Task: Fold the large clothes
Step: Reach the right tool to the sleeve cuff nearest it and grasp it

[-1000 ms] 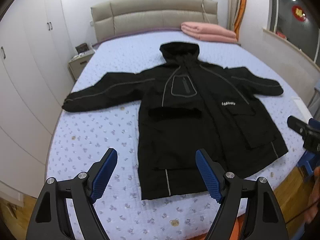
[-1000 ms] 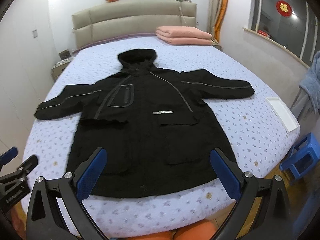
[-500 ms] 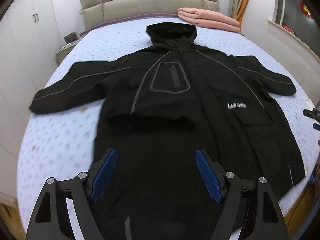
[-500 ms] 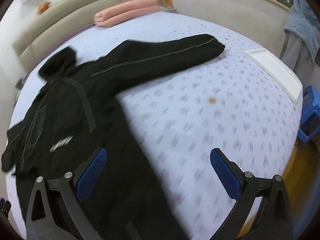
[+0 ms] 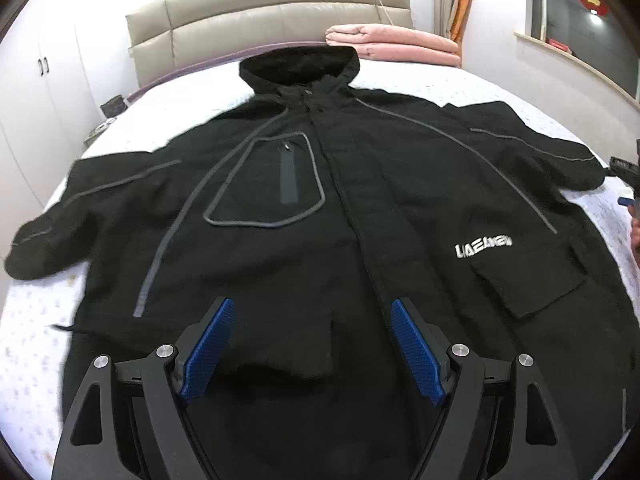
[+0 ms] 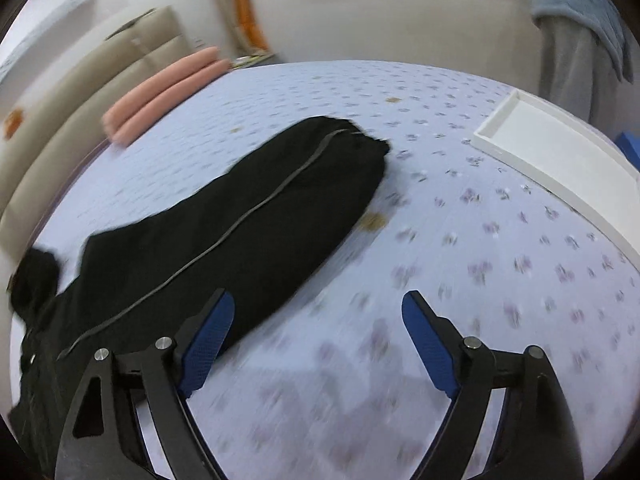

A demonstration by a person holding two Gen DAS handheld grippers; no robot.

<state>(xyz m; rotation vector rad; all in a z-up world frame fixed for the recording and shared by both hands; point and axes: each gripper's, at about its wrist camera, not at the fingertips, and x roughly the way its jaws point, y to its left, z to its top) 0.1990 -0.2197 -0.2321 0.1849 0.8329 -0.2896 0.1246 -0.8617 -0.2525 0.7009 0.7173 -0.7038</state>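
A black hooded jacket [image 5: 360,208] lies spread front-up on the bed [image 6: 500,248], hood toward the headboard [image 5: 272,12], sleeves out toward the side edges; the left gripper [image 5: 312,344] hangs over its lower front, fingers [image 5: 210,352] spread wide and empty; the right gripper [image 6: 316,344] is likewise spread and empty, over the sheet just beside one sleeve [image 6: 256,216]; a white tray [image 6: 560,160] sits at the bed's edge; folded pink bedding [image 5: 396,46] lies by the headboard.

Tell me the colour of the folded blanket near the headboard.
Pink; the folded blanket shows best in the left wrist view.
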